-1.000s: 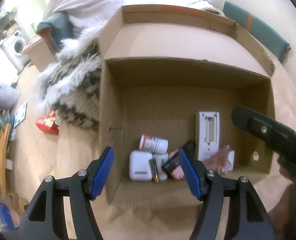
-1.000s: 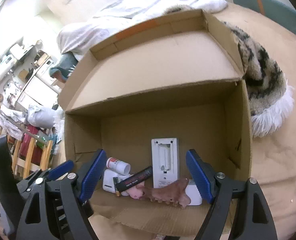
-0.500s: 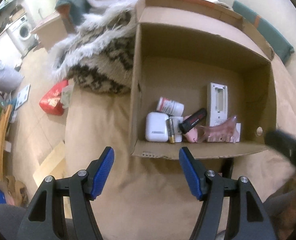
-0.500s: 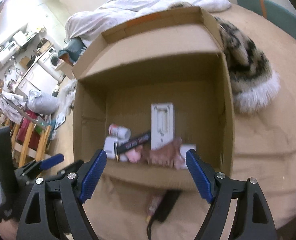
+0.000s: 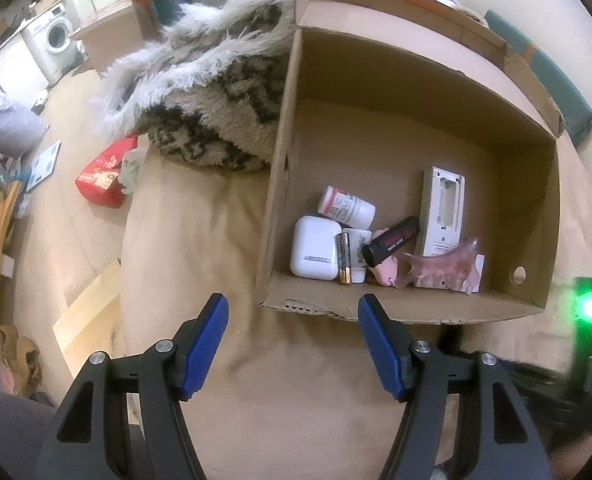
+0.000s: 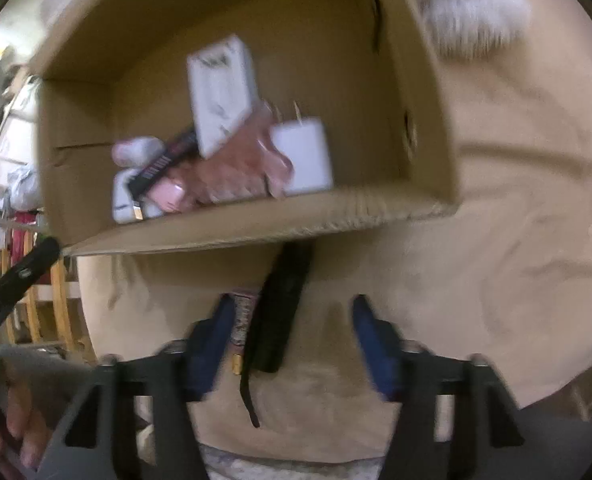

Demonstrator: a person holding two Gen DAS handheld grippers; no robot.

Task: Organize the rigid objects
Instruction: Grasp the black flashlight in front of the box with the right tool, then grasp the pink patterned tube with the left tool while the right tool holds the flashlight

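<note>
1. My right gripper [image 6: 290, 344] pointed down at the tan cover, its jaws closing with a long black object [image 6: 282, 308] between them; the pads had not yet pressed on it.
2. That object lay just outside the cardboard box [image 6: 256, 230], by its near wall.
3. My left gripper [image 5: 292, 344] hung partly open, holding nothing, over the cover before the box [image 5: 399, 314].
4. Inside sat a white case [image 5: 313, 248], a battery [image 5: 343, 258] and a pill bottle [image 5: 345, 208].
</note>
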